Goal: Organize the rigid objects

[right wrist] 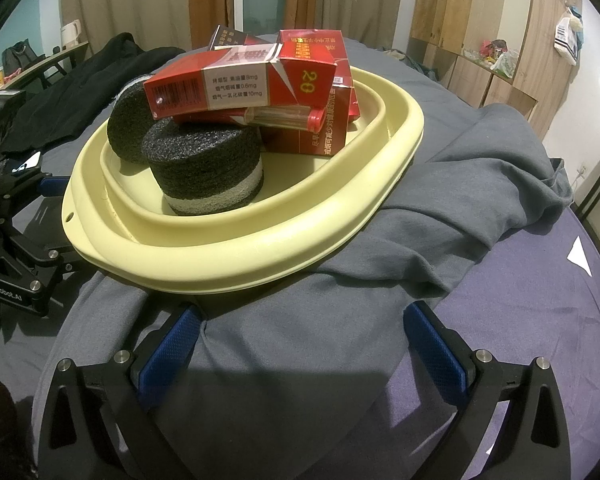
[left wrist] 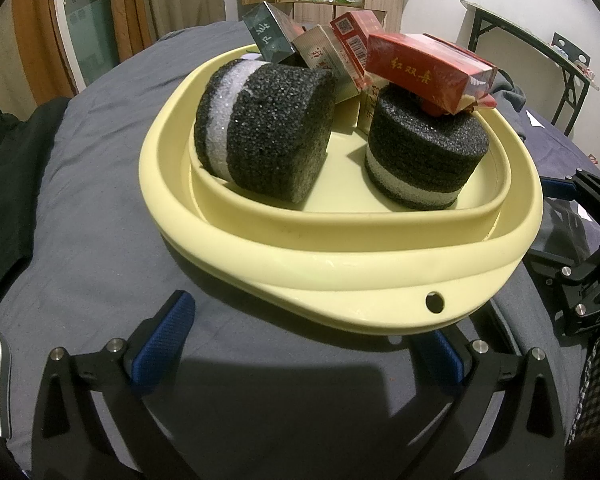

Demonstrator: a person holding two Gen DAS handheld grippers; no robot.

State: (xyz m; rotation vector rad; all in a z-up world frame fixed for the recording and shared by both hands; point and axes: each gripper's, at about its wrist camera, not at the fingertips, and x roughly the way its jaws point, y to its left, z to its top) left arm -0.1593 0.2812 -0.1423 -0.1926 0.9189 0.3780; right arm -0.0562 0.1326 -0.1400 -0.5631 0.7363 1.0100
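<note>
Both tongs gape, empty, parked low at the yellow basin's near rim. Left gripper sits just short of the rim; right gripper rests over the grey cloth, basin ahead and slightly left. Likely pausing between picks, since everything rigid looks gathered inside. Contents: two black foam cylinders, one toppled, one upright; red cigarette packs heaped on and behind them, top pack balanced precariously.

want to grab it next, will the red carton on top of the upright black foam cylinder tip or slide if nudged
Probably tips: the red carton overhangs the black foam cylinder and lies tilted. Likely light, its flap open. The glossy wrap may slip in open jaws.
</note>
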